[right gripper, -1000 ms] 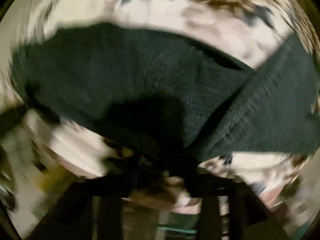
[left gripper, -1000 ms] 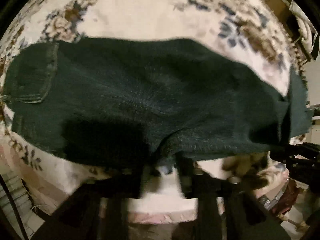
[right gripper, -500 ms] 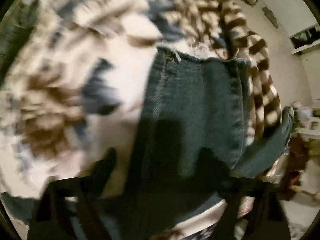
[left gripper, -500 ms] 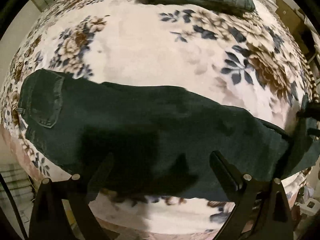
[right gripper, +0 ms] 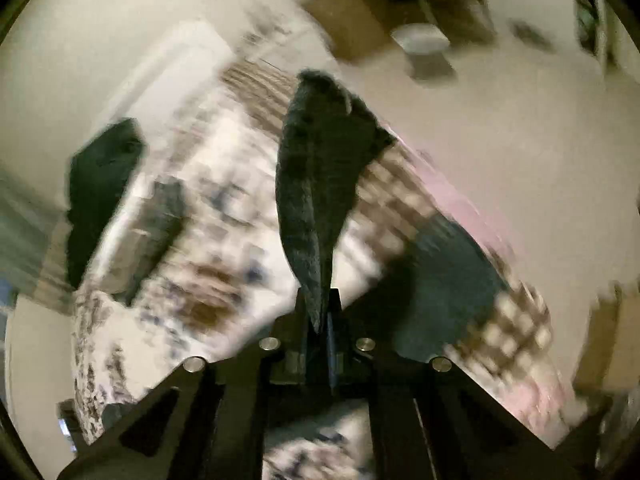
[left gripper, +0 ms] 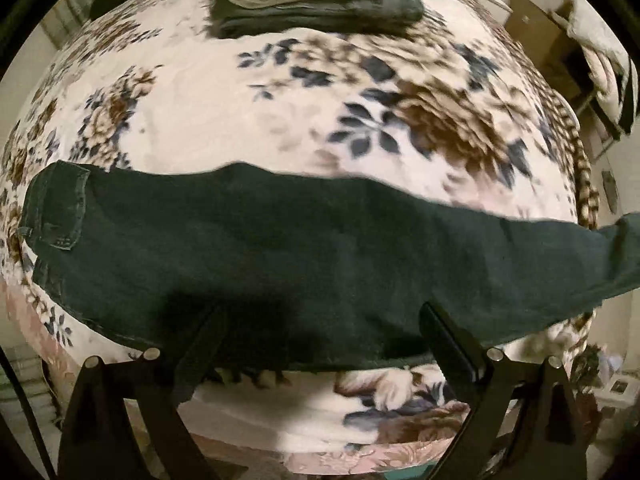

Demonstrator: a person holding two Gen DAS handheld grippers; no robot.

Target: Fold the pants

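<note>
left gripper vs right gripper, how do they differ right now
The left gripper stands wide open above the dark pants, gripping nothing; the right gripper is shut on a bunched fold of the pants, its jaws having just closed. Both are black two-finger tools.
</note>
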